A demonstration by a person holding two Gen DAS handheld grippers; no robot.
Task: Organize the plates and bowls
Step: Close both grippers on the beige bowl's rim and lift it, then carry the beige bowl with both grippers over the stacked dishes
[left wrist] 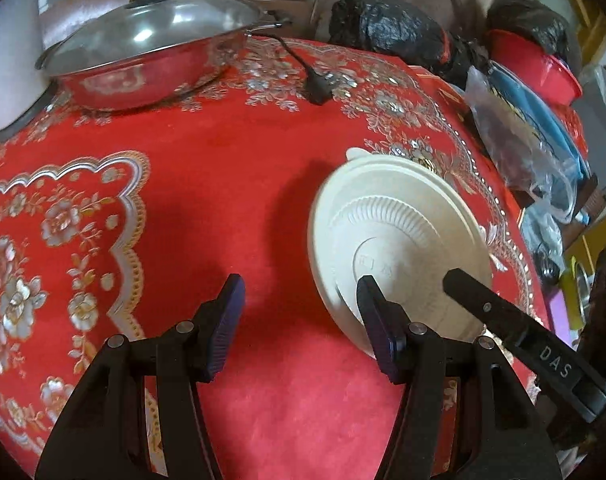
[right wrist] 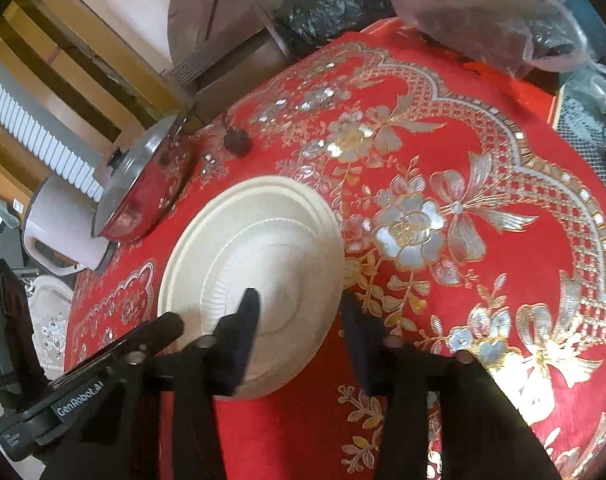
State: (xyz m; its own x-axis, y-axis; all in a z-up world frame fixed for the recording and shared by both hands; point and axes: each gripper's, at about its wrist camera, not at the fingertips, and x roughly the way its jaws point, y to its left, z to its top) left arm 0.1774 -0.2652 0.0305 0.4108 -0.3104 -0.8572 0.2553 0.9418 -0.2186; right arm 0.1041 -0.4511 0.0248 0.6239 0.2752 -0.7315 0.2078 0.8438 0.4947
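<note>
Nearest, the left gripper (left wrist: 301,312) is seen spread wide and empty, its right finger overlapping the upturned cream bowl (left wrist: 399,244) on the red tablecloth (left wrist: 223,184). The right gripper (right wrist: 303,320) is also agape, straddling the bowl without gripping it. Beyond, a lidded steel wok (left wrist: 147,56) and black plug (left wrist: 317,86) are shown; red basins (left wrist: 543,68) appear only in the left view.

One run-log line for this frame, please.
cream ribbed plastic bowl upside down on red floral tablecloth | right gripper open over it | left gripper open, beside
</note>
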